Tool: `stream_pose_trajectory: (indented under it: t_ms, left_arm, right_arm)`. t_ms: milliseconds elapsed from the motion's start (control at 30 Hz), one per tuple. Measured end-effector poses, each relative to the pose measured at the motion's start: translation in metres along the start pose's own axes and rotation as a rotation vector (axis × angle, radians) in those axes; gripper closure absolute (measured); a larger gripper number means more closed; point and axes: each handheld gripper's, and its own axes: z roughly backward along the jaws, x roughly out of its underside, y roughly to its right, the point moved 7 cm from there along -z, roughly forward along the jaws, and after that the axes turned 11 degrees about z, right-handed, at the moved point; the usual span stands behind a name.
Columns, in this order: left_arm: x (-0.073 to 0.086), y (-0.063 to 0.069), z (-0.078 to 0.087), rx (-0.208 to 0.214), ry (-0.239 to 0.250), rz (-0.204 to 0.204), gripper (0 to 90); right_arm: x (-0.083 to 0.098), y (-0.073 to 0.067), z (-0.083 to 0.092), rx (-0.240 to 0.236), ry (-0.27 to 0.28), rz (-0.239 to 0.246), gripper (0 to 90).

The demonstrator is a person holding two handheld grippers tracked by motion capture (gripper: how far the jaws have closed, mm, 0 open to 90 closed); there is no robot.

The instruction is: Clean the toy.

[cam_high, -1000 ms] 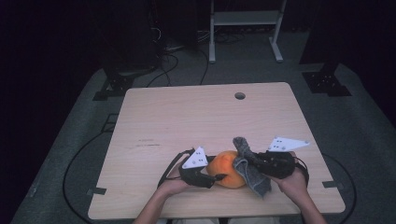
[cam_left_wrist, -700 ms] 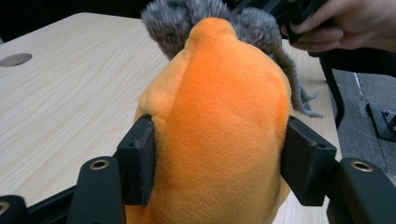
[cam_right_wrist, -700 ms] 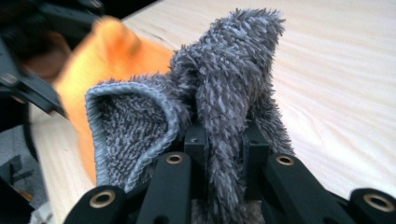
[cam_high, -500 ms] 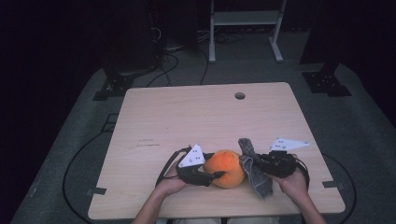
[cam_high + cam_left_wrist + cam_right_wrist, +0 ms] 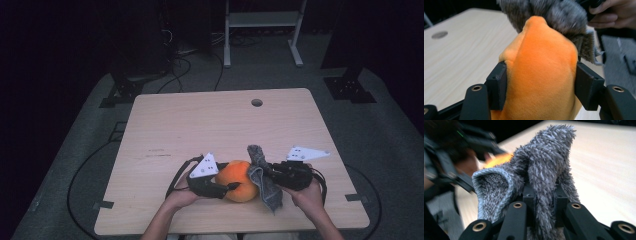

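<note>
An orange plush ball (image 5: pixel 238 180) rests on the wooden table (image 5: pixel 220 125) near its front edge. My left gripper (image 5: pixel 231 187) is shut on it from the left; in the left gripper view the two black pads (image 5: pixel 497 86) press into the sides of the orange plush (image 5: pixel 541 72). My right gripper (image 5: pixel 267 172) is shut on a grey fuzzy cloth (image 5: pixel 264 182), which hangs against the right side of the plush. In the right gripper view the cloth (image 5: pixel 541 170) bunches up between the closed jaws, and the cloth (image 5: pixel 564 15) drapes over the far top of the plush in the left gripper view.
A round cable hole (image 5: pixel 257 102) sits near the table's far edge. Black cables (image 5: pixel 80 175) loop on the grey floor at the left. A white metal stand (image 5: pixel 262 30) and dark equipment bases (image 5: pixel 350 87) are beyond the table.
The grey cloth has shifted slightly in the right gripper against the plush's right side. The left gripper and the plush have stayed in place.
</note>
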Motion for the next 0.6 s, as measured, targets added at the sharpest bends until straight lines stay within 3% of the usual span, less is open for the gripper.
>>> stream_pose_trajectory:
  t_ms: [67, 100, 200, 300, 400, 500, 600]
  left_arm:
    - [0.001, -0.001, -0.001, 0.007, 0.005, 0.012, 34.9]
    - [0.0, -0.002, 0.001, 0.003, -0.002, 0.008, 34.8]
    - [-0.002, -0.002, 0.003, -0.028, -0.025, -0.018, 34.7]
    - [-0.004, 0.0, 0.004, -0.049, -0.04, -0.039, 34.4]
    - [-0.004, 0.004, 0.001, -0.057, -0.053, -0.054, 34.5]
    - [-0.004, 0.008, -0.002, -0.058, -0.057, -0.066, 33.1]
    - [-0.001, 0.007, -0.007, -0.028, -0.047, -0.049, 27.1]
  right_arm:
    - [0.012, 0.004, -0.007, 0.005, -0.045, -0.004, 76.9]
    - [0.012, 0.005, -0.007, -0.007, -0.04, -0.019, 76.9]
    - [0.005, 0.004, -0.001, 0.01, -0.033, 0.018, 76.9]
    - [-0.01, -0.008, 0.006, 0.024, -0.001, 0.076, 77.0]
    - [-0.022, -0.023, 0.006, -0.008, 0.02, 0.129, 76.9]
    - [-0.025, -0.029, 0.0, 0.001, 0.007, 0.166, 76.9]
    - [-0.017, -0.021, -0.004, 0.02, -0.018, 0.138, 77.1]
